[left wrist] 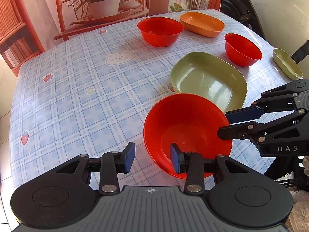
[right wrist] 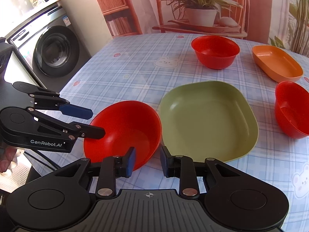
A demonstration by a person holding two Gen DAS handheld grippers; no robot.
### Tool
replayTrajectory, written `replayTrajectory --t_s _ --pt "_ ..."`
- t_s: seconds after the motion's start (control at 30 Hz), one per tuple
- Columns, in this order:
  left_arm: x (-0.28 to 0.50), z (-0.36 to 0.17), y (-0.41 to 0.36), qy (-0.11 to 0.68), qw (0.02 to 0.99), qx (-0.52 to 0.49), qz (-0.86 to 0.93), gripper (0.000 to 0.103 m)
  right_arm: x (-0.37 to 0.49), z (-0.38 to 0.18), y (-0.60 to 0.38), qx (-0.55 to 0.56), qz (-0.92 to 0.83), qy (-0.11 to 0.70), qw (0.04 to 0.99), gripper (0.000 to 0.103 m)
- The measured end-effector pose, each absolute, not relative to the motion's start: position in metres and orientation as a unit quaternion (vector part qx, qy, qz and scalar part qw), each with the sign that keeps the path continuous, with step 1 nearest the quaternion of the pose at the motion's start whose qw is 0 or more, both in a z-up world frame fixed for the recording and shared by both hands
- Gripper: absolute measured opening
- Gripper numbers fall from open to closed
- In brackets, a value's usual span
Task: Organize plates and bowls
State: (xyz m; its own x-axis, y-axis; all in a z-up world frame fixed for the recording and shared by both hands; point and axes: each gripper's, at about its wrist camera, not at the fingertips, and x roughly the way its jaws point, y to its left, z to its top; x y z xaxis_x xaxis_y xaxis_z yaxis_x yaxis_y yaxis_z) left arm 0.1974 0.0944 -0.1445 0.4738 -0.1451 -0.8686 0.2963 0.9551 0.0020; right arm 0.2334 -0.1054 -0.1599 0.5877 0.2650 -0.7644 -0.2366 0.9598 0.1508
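A red bowl [left wrist: 185,127] [right wrist: 123,127] stands near the table's front edge, touching a green rectangular dish [left wrist: 208,79] [right wrist: 208,119] behind it. My left gripper [left wrist: 152,158] [right wrist: 97,122] straddles the bowl's left rim, one pad inside and one outside, with gaps showing. My right gripper [right wrist: 147,160] [left wrist: 224,122] straddles the right rim the same way, and neither of its pads presses on the wall. Both stand open around the rim.
Further back on the blue checked tablecloth [left wrist: 77,89] are two more red bowls [left wrist: 160,31] [left wrist: 241,48], an orange dish [left wrist: 202,23] and a small green dish [left wrist: 287,65] at the right edge. A washing machine [right wrist: 56,52] stands left of the table.
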Motion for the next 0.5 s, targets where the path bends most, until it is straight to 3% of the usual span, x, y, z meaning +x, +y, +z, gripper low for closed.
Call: replayTrajectory --t_s 0.07,0.13,0.23,0.5 --pt "0.197 -0.147 0.093 0.500 0.853 0.076 -0.131 0.027 0.234 -0.162 -0.106 0.024 0.143 0.434 0.889 0.025" --pt "0.196 -0.150 0.092 0.501 0.853 0.075 -0.127 0.022 0.234 -0.163 -0.107 0.027 0.146 0.435 0.888 0.020" --pt "0.195 -0.151 0.090 0.500 0.854 0.082 -0.120 0.020 0.234 -0.164 -0.107 0.031 0.149 0.437 0.886 0.015" --pt "0.196 -0.134 0.094 0.487 0.864 0.075 -0.108 0.020 0.235 -0.155 -0.107 0.037 0.157 0.421 0.892 0.013"
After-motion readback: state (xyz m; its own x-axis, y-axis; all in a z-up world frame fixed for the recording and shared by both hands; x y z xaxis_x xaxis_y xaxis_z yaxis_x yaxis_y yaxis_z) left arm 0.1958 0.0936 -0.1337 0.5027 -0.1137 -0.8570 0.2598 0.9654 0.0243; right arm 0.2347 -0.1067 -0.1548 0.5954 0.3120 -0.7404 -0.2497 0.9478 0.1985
